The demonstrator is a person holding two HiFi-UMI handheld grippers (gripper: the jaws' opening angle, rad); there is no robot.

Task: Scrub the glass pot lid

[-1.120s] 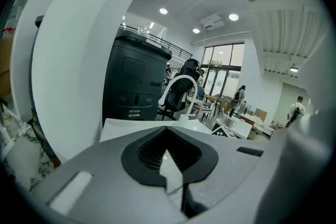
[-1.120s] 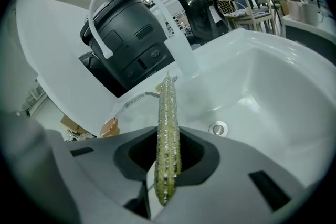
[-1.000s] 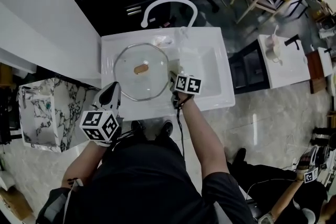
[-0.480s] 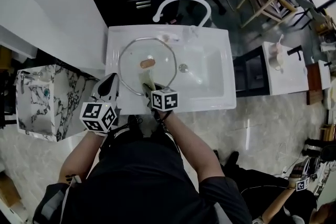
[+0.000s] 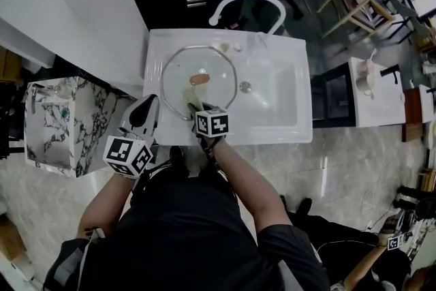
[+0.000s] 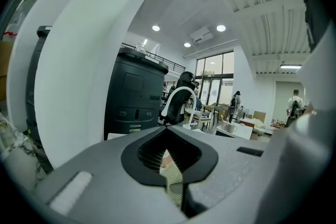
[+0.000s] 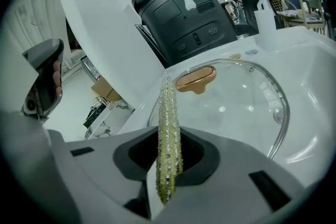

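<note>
In the sink, the glass pot lid is laid flat for the scouring pad clamped by the right gripper. The left gripper is held aside at the near left, jaws together, empty.

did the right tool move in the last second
Yes. The right tool has moved left against the sink, from the right edge of the glass lid to over its near rim.

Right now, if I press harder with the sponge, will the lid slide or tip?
Probably slides: the lid is smooth glass on a glossy sink, and the left gripper isn't holding it. It looks rigid; the soft sponge should give first.
</note>
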